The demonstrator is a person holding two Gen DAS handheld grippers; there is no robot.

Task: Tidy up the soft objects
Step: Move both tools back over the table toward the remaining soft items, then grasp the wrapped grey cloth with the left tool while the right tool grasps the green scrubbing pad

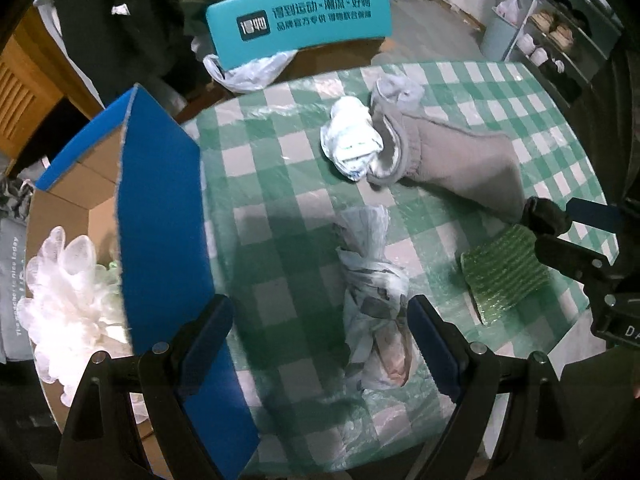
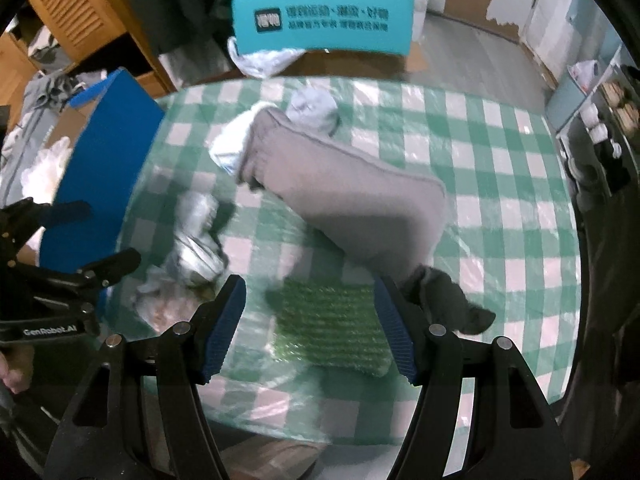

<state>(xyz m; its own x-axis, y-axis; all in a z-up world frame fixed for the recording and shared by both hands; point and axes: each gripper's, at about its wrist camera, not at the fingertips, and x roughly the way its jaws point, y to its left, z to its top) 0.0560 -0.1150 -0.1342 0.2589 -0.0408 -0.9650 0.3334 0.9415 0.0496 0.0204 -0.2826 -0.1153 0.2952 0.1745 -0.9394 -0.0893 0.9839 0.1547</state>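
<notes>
On the green-checked table [image 1: 280, 216] lie a knotted pale plastic bag [image 1: 374, 296], a grey fleece boot-sock [image 1: 460, 156] with a white crumpled cloth [image 1: 352, 140] at its cuff, a green bubble-wrap pad [image 1: 504, 276] and a dark sock [image 2: 444, 300]. My left gripper [image 1: 320, 340] is open, its right finger beside the knotted bag. My right gripper [image 2: 310, 324] is open, straddling the green pad [image 2: 332, 324]. The knotted bag [image 2: 196, 240] and the grey boot-sock [image 2: 352, 200] also show in the right wrist view.
A blue-sided cardboard box [image 1: 160, 208] holding white gloves [image 1: 68, 300] stands at the table's left edge. A teal chair back [image 1: 296, 20] stands behind the table with a plastic bag [image 1: 248, 70] on it. Shelves [image 1: 560, 40] stand at the right.
</notes>
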